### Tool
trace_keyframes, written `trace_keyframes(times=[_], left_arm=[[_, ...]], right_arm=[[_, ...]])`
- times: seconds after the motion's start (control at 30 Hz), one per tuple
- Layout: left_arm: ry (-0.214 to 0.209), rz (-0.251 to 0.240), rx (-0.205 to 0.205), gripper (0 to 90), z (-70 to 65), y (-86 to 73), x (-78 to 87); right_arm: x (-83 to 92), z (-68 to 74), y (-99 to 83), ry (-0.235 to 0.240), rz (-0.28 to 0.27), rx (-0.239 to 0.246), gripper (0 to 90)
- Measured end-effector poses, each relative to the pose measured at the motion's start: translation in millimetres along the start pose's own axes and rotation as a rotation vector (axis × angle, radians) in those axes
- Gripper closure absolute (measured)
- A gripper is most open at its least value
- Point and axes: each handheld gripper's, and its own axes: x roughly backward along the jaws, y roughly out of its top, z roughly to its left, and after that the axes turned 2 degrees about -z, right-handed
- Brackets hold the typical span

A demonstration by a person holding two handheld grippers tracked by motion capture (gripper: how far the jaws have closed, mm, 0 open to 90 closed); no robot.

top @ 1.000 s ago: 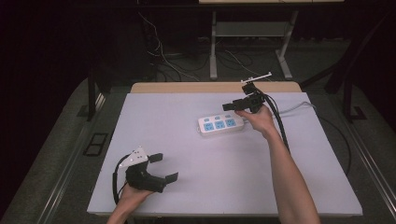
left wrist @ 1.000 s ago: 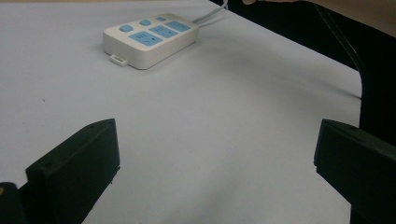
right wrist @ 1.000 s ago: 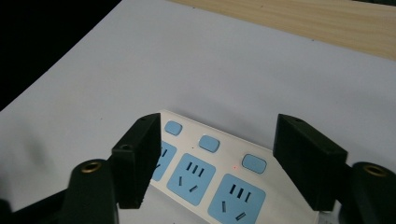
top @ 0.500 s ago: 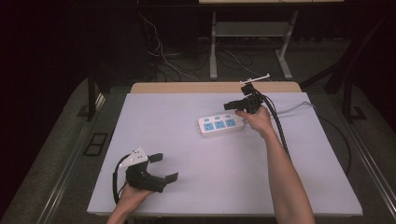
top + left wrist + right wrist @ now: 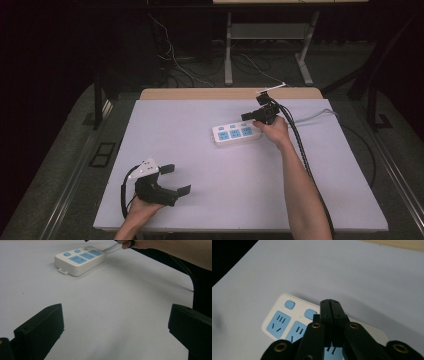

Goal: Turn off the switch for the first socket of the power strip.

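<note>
White table (image 5: 240, 200) with a tan wooden strip along the far edge, dark floor and loose cables beyond. On the far right part of the table: white power strip (image 5: 236, 134) lying flat, blue socket faces and small blue buttons up, pale cord (image 5: 320, 116) running off toward the right edge. Right hand (image 5: 274, 131) at the strip's right end, right gripper (image 5: 246, 117) held just above that end, pointing left over the strip; jaws pressed flat together, nothing between them, strip's sockets directly under the tips in the right gripper view (image 5: 330, 302). Contact with the strip: cannot tell. Black ribbed cable (image 5: 300, 150) trailing back along the right forearm. Near left corner: left hand (image 5: 142, 207) resting low on the table, left gripper (image 5: 176, 179) well apart from the strip, jaws spread wide, holding nothing, bare table between them in the left gripper view (image 5: 115, 322), strip (image 5: 79, 260) far ahead.
</note>
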Motion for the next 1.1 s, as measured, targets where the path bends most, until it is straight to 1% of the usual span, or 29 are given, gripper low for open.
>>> trace_keyframes(times=[0.1, 0.3, 0.47, 0.5, 0.53, 0.6, 0.83, 0.97, 1.0, 1.07, 1.1], left_arm=[[-0.001, -0.001, 0.0, 0.0, -0.1, 0.0, -0.3], [-0.001, -0.001, 0.001, 0.0, -0.4, 0.0, -0.3], [-0.002, 0.002, -0.002, 0.0, -0.5, -0.1, -0.4], [-0.002, 0.002, -0.002, 0.0, -0.4, -0.1, -0.5], [-0.003, 0.003, -0.001, 0.0, -0.3, -0.2, -0.8], [-0.002, 0.008, -0.005, 0.0, -0.5, -0.1, -1.1], [-0.007, 0.01, -0.011, 0.0, -2.6, -0.1, -1.8], [-0.007, 0.006, -0.01, 0.0, -2.2, -0.1, -1.4], [-0.007, 0.006, -0.011, 0.0, -2.2, -0.1, -1.2], [-0.007, 0.008, -0.012, 0.0, -2.4, -0.2, -1.2], [-0.007, 0.01, -0.011, 0.0, -2.7, -0.4, -1.5]], right_arm=[[-2.4, -0.4, -0.8, -0.002, 0.004, 0.001, 89.5], [-10.8, -2.6, -4.8, -0.017, 0.037, 0.0, 89.5], [-13.9, -3.0, -6.6, -0.034, 0.053, 0.005, 89.5], [-14.2, -2.9, -7.0, -0.027, 0.051, 0.002, 89.5], [-14.5, -2.6, -7.0, -0.028, 0.051, 0.009, 89.5], [-15.9, 1.3, -6.6, -0.051, 0.054, 0.04, 89.5], [-17.0, 4.1, -7.1, -0.065, 0.05, 0.048, 89.9], [-16.8, 3.8, -7.6, -0.063, 0.05, 0.053, 90.0], [-16.4, 2.2, -8.9, -0.051, 0.042, 0.046, 90.0], [-15.9, 1.6, -10.0, -0.045, 0.038, 0.04, 90.0], [-15.0, -1.1, -13.4, -0.025, 0.017, 0.028, 90.0]])
